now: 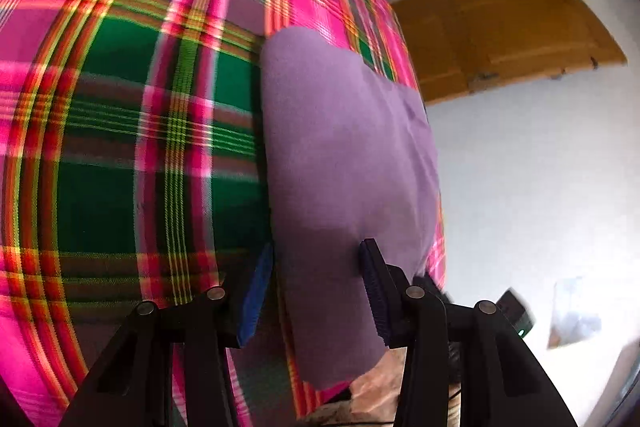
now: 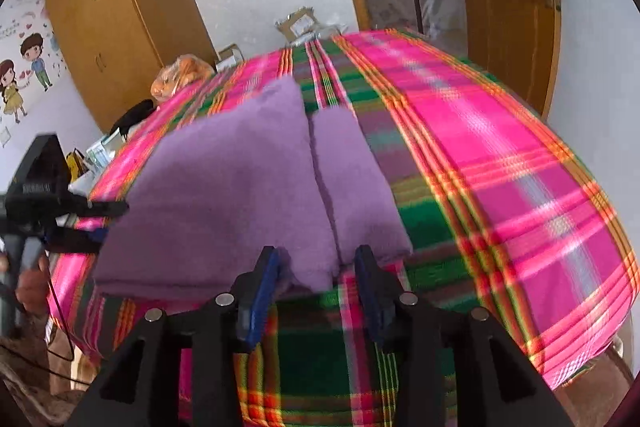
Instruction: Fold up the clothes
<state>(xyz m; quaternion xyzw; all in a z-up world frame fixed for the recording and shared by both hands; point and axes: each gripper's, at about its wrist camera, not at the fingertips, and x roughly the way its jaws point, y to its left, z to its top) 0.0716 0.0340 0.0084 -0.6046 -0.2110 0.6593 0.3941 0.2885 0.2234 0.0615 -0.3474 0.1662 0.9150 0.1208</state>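
Observation:
A folded purple garment (image 2: 224,187) lies on the pink and green plaid cloth (image 2: 500,167), with a crease running down it right of its middle. My right gripper (image 2: 316,267) stands open at the garment's near edge, which lies between its blue pads without being pressed. In the right wrist view my left gripper (image 2: 96,227) is at the garment's left corner. In the left wrist view the purple garment (image 1: 344,155) fills the gap between the left gripper's (image 1: 316,267) fingers, which are shut on the thick fold.
The plaid cloth (image 1: 120,147) covers a raised surface whose edges drop off at the left and near sides. A wooden wardrobe (image 2: 116,27), an orange bag (image 2: 180,77) and boxes (image 2: 298,23) stand beyond it. A wooden door (image 2: 508,7) is at the far right.

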